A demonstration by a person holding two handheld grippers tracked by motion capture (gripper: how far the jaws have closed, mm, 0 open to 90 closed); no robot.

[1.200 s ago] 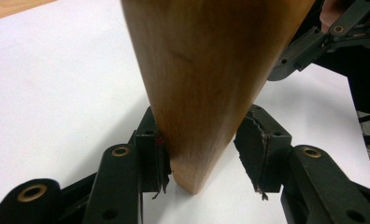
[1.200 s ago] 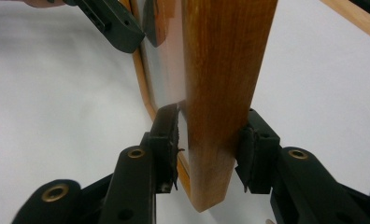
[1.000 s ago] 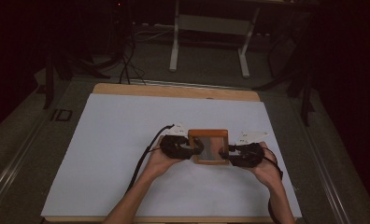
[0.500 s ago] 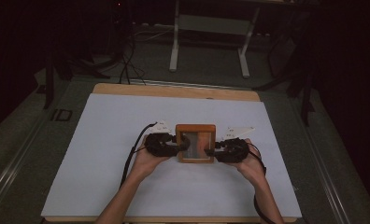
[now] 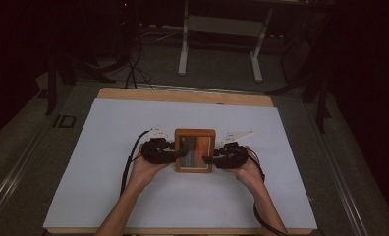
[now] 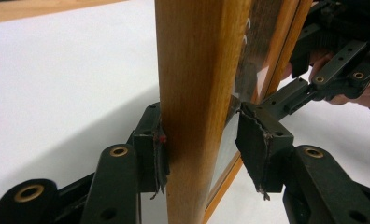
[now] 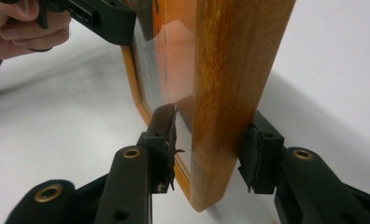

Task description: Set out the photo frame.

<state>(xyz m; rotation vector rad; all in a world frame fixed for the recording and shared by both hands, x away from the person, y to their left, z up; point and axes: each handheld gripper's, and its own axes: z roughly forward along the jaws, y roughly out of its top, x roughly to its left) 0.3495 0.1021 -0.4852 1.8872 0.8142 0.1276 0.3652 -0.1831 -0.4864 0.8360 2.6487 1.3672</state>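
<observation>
A wooden picture frame (image 5: 195, 150) with a glass front is held level just over the white table sheet (image 5: 109, 147), near its middle. My left gripper (image 5: 178, 155) grips the frame's left edge and my right gripper (image 5: 209, 158) its right edge. In the left gripper view the frame (image 6: 197, 70) stands between my left gripper's (image 6: 202, 149) pads, one on the wooden back, one at the glass side. The right gripper view has the frame (image 7: 234, 70) between my right gripper's (image 7: 211, 149) pads the same way. Both are shut on it.
The white sheet covers a wooden tabletop (image 5: 182, 95) with bare wood at the far edge. A metal stand (image 5: 219, 29) and cables (image 5: 133, 64) lie on the dark floor beyond. The other gripper (image 6: 332, 70) shows past the frame in the left gripper view.
Both hands have carried the frame to the left across the sheet, keeping hold of its two side edges.
</observation>
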